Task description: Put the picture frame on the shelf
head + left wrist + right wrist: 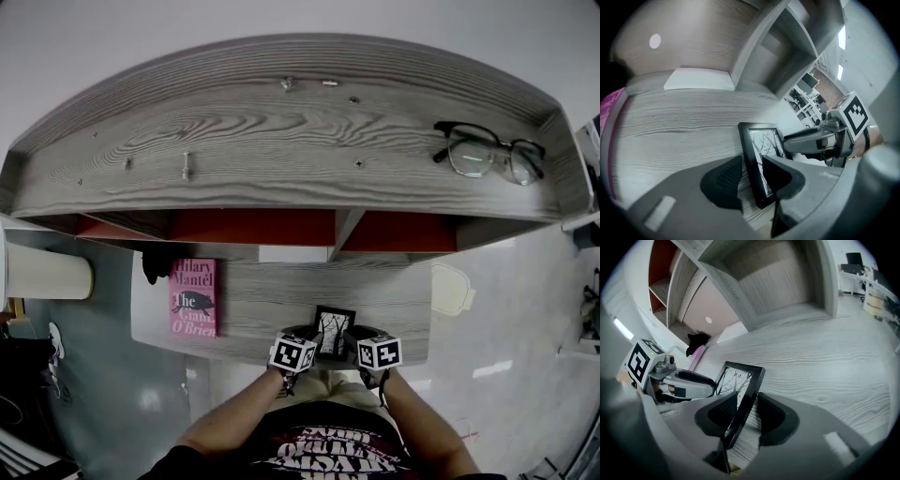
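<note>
A small black picture frame (pixel 333 328) with a bare-tree print stands on the grey wood shelf board (pixel 272 300), close to its front edge and leaning back a little. My left gripper (pixel 314 339) holds its left side and my right gripper (pixel 352 339) its right side. In the left gripper view the frame (pixel 761 145) sits edge-on between the jaws of the left gripper (pixel 752 180), with the right gripper's finger (pixel 806 139) reaching in beyond it. In the right gripper view the frame (pixel 736 380) slants between the jaws of the right gripper (pixel 747 413).
A pink book (pixel 194 298) stands on the same board to the left, next to a black object (pixel 157 265). Glasses (pixel 487 152) and loose screws (pixel 186 167) lie on the unit's top. An upright divider (pixel 345 230) splits the red-backed compartments above.
</note>
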